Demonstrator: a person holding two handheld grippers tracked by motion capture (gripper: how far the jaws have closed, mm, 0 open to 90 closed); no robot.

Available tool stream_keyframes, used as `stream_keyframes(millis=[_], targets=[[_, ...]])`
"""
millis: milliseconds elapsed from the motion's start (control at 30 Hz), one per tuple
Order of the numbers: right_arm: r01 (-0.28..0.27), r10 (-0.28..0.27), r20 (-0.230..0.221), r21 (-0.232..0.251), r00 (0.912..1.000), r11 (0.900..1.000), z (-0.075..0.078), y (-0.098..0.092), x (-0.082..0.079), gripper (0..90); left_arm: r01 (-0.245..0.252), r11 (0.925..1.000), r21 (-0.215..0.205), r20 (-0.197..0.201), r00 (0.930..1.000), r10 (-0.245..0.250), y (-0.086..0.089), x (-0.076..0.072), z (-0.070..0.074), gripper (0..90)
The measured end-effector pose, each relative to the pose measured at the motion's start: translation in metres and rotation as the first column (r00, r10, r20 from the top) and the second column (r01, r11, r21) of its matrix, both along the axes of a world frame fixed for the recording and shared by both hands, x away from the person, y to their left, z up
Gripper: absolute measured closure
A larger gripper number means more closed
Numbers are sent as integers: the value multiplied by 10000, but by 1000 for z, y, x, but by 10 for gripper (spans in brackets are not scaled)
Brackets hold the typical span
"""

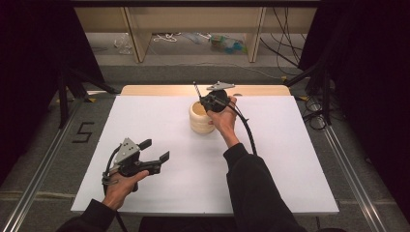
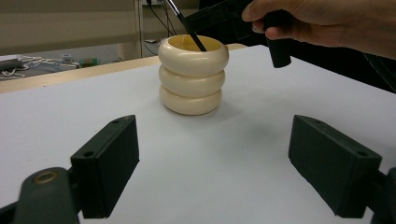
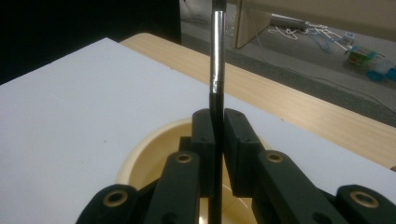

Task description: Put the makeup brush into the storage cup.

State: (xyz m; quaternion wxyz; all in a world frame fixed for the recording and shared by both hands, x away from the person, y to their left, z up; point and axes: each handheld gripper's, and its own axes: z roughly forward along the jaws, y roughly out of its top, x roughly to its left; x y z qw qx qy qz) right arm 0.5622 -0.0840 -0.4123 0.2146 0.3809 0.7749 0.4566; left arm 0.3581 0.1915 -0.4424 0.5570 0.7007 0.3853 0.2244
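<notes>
A cream holder (image 1: 201,118) shaped like three stacked rings stands upright at the back middle of the white board (image 1: 145,121). My right gripper (image 1: 209,99) hangs just over its mouth, shut on a thin black stick (image 1: 197,88) with a silver band. In the right gripper view the pads (image 3: 204,140) press the stick (image 3: 217,60) from both sides above the holder's rim (image 3: 135,158). From the left gripper view the stick's lower end (image 2: 194,37) dips into the holder (image 2: 193,74). My left gripper (image 1: 155,150) rests at the front left, open, with nothing between its fingers (image 2: 112,163).
A strip of wooden table (image 1: 159,90) lies beyond the white board. Behind it are shelf legs (image 1: 138,38), cables (image 1: 285,43) and small clutter (image 1: 227,43) on the floor. A metal rail (image 1: 43,164) runs along the left side.
</notes>
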Motion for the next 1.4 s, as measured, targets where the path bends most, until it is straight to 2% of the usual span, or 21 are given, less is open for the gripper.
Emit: stream_keyframes(millis=[100,233,267,367,467,567,600,700,733,767,833,1200,1400], targets=[[47,-47,-24,1,10000,10000,-2,0,1,824,0,10000,9,1,10000,0,0,0,0,160],[153,-149,-328,113,9994,9998,-2,-2,0,791,-12,10000,-3,-5,10000,12,0,0,0,160],[106,-103,-268,115,9996,9999,-2,-2,1,776,-11,10000,-1,-3,10000,11,0,0,0,160],[264,-262,-245,94,9994,9996,-1,-4,1,718,-12,10000,-2,-3,10000,12,0,0,0,160],[497,-489,-312,281,9983,9984,2,-7,0,630,-70,9999,-122,-87,9999,69,-1,0,0,160],[528,-520,-230,372,9984,9979,6,-9,-2,559,-72,9999,-111,-90,9999,71,-1,-1,0,160],[555,-553,-67,382,9984,9977,7,-10,-3,529,-74,9999,-115,-93,9999,73,-1,-1,0,160],[549,-548,-56,275,9985,9981,12,-13,-6,468,-69,9999,-88,-84,9999,68,-1,0,0,160],[573,-568,-178,339,9982,9978,14,-14,-8,456,-83,9999,-96,-95,9999,82,-1,-1,0,160],[592,-592,-19,355,9982,9976,15,-15,-9,440,-63,10000,-47,-48,10000,63,0,0,0,160],[545,-543,-66,402,9985,9977,17,-18,-10,406,-38,10000,21,-13,10000,38,0,0,0,160],[396,-392,-97,402,9992,9984,23,-35,-27,291,-85,9999,94,-42,10000,86,0,0,0,160],[207,-213,91,549,9997,9983,27,-44,-39,292,-65,10000,54,-27,10000,65,0,0,0,160]])
